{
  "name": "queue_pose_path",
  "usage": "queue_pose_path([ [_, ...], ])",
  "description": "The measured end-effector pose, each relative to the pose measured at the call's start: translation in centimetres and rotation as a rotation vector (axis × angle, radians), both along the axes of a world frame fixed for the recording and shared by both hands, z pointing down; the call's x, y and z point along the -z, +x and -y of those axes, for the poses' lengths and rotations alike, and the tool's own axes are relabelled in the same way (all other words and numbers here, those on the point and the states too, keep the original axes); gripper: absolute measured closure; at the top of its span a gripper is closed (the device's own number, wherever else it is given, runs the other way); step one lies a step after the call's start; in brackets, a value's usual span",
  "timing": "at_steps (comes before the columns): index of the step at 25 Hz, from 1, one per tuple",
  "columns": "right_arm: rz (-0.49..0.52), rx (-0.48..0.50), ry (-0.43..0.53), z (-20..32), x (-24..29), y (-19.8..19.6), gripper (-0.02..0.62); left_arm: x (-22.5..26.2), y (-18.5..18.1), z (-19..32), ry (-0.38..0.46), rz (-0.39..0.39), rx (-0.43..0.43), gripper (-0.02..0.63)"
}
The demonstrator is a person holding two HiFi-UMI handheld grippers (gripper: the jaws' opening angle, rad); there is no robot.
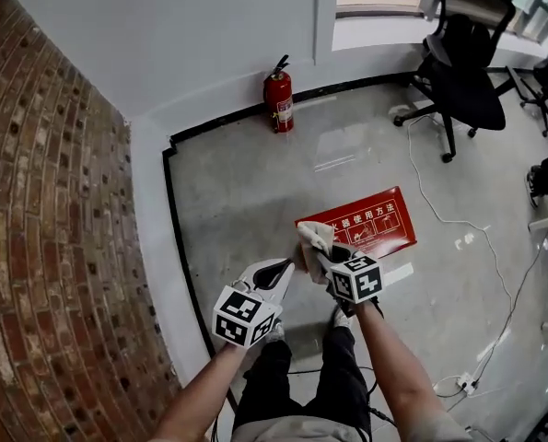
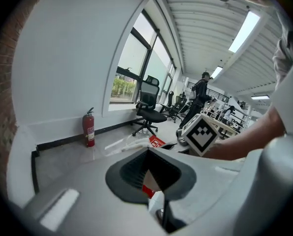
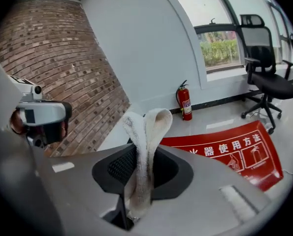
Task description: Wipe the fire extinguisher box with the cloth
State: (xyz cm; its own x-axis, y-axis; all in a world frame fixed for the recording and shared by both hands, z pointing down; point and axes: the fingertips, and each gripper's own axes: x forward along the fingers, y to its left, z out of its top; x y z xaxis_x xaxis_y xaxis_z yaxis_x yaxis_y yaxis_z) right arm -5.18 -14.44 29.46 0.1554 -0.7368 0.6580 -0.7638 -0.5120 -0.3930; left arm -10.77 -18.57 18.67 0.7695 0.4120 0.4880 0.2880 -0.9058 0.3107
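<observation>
The left claw is closed, empty; the right claw pinches the cloth above the fire extinguisher box. Wiping seems unstarted: next, lower cloth onto it.

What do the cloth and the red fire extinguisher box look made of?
The cloth looks like off-white terry-type fabric: it has a fuzzy nap and a soft fold. The fire extinguisher box has a smooth, flat red face with white print, probably painted metal or plastic; unclear which.
</observation>
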Motion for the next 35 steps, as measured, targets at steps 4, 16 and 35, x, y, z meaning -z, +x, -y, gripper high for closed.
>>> queue_pose_path([
  [4,0.077,0.088,-0.019,2.8,-5.3,2.1,0.499,-3.7,2.4,0.4,0.021,0.06,0.083,0.605],
  [16,0.086,0.192,-0.147,-1.9,-9.9,11.6,0.505,-8.6,9.0,-3.3,0.014,0.157,0.211,0.605],
  [35,0.009,-0.149,-0.3,-27.0,-9.6,22.2,0.506,-10.7,12.4,-15.3,-0.037,0.191,-0.015,0.604],
])
